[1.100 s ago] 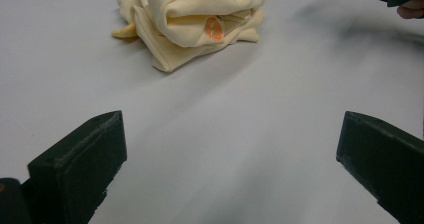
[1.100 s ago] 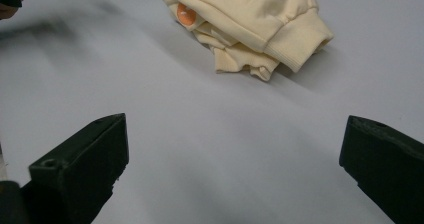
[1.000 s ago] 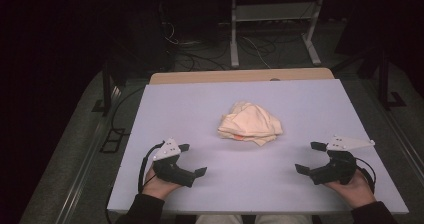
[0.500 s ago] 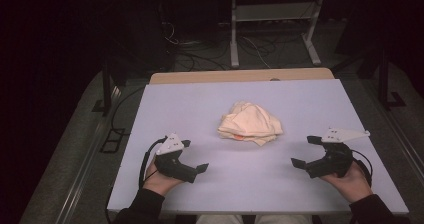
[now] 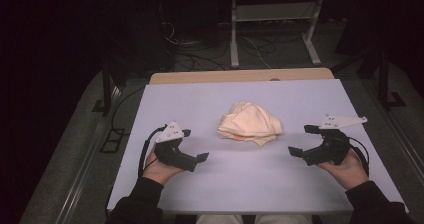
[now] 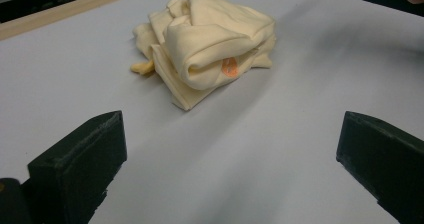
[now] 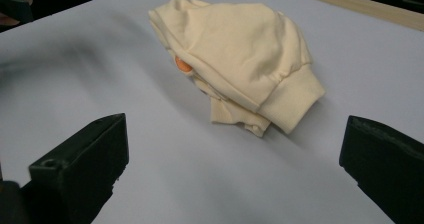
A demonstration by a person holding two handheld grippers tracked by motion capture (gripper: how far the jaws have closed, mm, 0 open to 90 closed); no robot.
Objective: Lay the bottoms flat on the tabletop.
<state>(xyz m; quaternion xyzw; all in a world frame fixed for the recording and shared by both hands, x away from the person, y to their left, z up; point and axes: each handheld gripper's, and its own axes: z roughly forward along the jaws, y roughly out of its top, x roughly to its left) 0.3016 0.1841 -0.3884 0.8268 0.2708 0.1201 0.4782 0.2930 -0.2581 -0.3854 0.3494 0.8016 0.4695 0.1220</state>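
Table (image 5: 240, 184) with pale lavender top, wide and bare, wooden strip along far edge, dark floor and metal frame legs beyond. Cream garment (image 5: 250, 124) crumpled in a loose heap near the middle of the top, slightly toward the far side, lying flat on the surface and touched by neither tool. Same garment (image 6: 210, 39) in the left gripper view, folded over itself with layered edges toward the near side and a small orange patch (image 6: 229, 67) peeking from between folds; same garment (image 7: 240, 59) in the right gripper view, a ribbed cuff (image 7: 292, 101) pointing near and right, orange again showing under the fold. Left gripper (image 5: 195, 145) held low over the near left part of the top, well apart from the cloth, jaws spread wide with bare table between them, aimed toward the heap. Right gripper (image 5: 300, 140) at the near right, likewise well apart from the cloth, jaws spread wide and pinching nothing, angled inward toward the heap. Left hand (image 5: 159, 170) and right hand (image 5: 345, 170) wrapped around the handles, dark sleeves entering from the near edge. Black cable looping from each tool.
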